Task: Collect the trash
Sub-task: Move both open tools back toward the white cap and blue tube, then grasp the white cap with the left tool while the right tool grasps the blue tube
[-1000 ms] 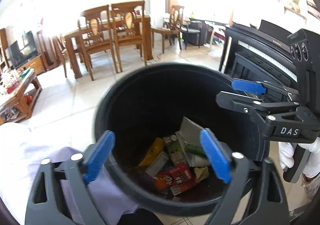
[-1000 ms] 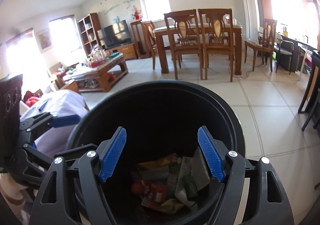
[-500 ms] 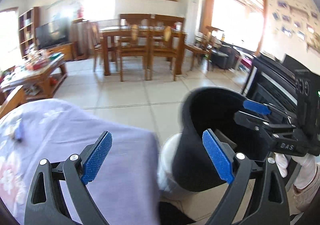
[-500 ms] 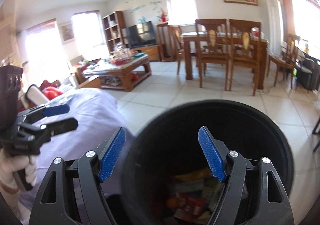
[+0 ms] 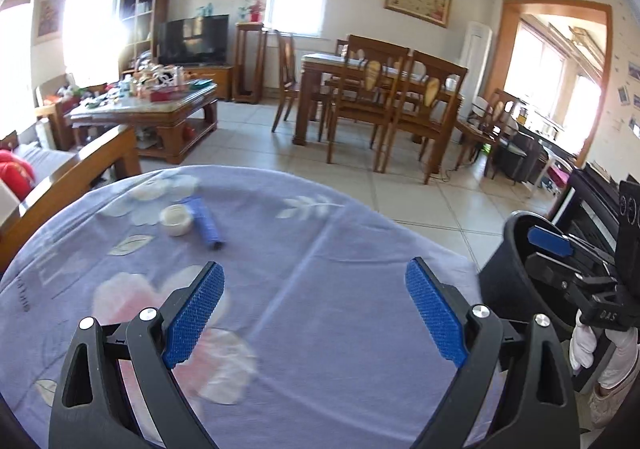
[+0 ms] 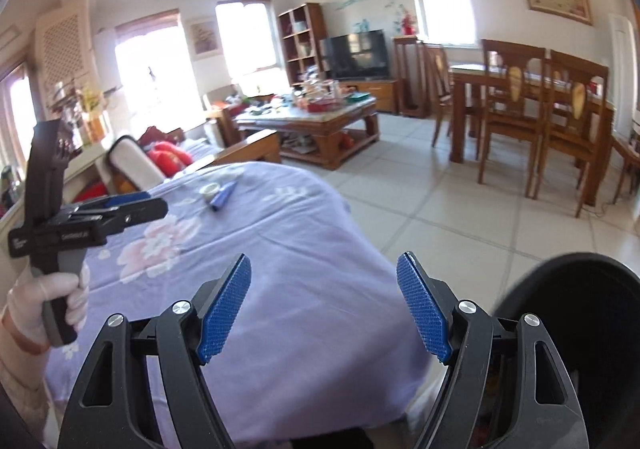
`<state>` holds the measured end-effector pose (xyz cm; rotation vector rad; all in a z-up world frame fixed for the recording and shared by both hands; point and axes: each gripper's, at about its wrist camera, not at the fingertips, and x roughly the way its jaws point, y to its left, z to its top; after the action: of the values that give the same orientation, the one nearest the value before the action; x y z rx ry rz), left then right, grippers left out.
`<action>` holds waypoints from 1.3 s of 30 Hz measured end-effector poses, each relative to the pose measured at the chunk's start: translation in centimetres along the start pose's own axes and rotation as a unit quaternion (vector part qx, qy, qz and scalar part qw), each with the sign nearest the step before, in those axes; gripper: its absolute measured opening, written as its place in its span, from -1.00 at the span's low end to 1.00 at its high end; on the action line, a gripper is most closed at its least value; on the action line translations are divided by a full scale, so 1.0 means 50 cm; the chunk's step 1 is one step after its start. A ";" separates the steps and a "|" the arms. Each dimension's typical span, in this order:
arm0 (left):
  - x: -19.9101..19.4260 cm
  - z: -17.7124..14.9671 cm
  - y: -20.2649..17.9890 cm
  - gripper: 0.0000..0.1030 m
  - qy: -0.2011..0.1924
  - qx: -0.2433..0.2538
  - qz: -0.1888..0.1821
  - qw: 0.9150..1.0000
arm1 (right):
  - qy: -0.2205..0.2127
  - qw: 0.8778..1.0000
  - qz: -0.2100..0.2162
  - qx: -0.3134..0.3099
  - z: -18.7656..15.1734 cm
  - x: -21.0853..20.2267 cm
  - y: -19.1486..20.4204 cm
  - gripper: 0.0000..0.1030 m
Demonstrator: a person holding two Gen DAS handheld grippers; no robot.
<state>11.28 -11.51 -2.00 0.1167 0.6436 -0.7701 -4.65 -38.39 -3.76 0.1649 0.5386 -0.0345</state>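
A blue tube (image 5: 206, 223) and a white round lid-like item (image 5: 175, 219) lie side by side on the far part of a table with a lilac flowered cloth (image 5: 304, 289). Both show small in the right wrist view, the tube (image 6: 224, 195) and the white item (image 6: 210, 190). My left gripper (image 5: 316, 309) is open and empty above the near part of the cloth. My right gripper (image 6: 324, 303) is open and empty over the table's right edge. The black bin (image 5: 516, 273) stands on the floor right of the table; its rim shows in the right wrist view (image 6: 580, 289).
A wooden sofa arm (image 5: 76, 173) stands left of the table. A cluttered coffee table (image 5: 148, 113) and a dining table with chairs (image 5: 380, 97) stand across the tiled floor (image 5: 400, 189). A black piano (image 5: 592, 193) is behind the bin.
Both grippers swung left, away from above the bin and over the cloth-covered table. The bin slid to the right edge of both views. Both grippers stayed open and empty.
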 end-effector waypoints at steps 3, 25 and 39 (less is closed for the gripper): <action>0.002 0.008 0.077 0.77 0.009 -0.016 0.011 1.000 | 0.014 1.000 0.023 -0.009 0.023 0.055 0.052 0.46; 0.195 0.070 0.263 0.47 0.130 0.023 0.041 0.990 | 0.069 0.991 0.096 -0.057 0.093 0.262 0.191 0.46; 0.227 0.065 0.260 -0.18 0.135 0.043 0.063 0.988 | 0.112 0.986 0.101 -0.073 0.124 0.356 0.210 0.45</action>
<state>27.85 -10.11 -7.68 0.3419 0.8517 -0.6640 14.58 -28.90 -6.12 0.0802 0.7438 0.2232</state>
